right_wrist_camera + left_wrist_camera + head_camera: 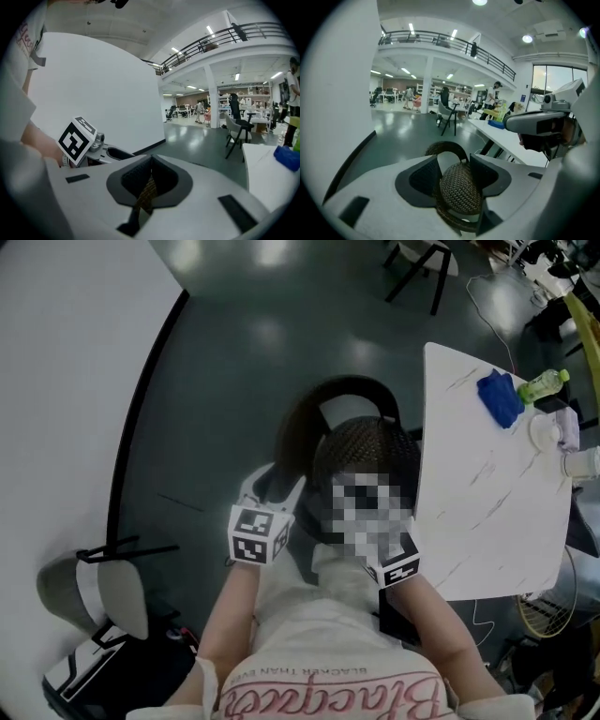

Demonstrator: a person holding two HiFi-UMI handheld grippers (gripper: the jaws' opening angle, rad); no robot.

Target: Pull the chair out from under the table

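The chair [364, 442] has a brown woven back and stands with its seat against the left edge of the white marble table [487, 493]. My left gripper [274, 488] is at the left side of the chair's back. In the left gripper view this gripper [453, 161] stands open with the rounded woven top of the back [460, 190] between its jaws. Of my right gripper only the marker cube [398, 568] shows in the head view, at the back's right side. The right gripper [150, 164] looks shut, and a thin strip of the weave [146, 194] shows in the slit.
On the table lie a blue cloth [500, 397], a green bottle [544, 385] and some clear containers [553, 432]. A white wall [66, 381] curves along the left. A grey chair [103, 596] stands at the lower left and a dark chair [422, 259] far behind.
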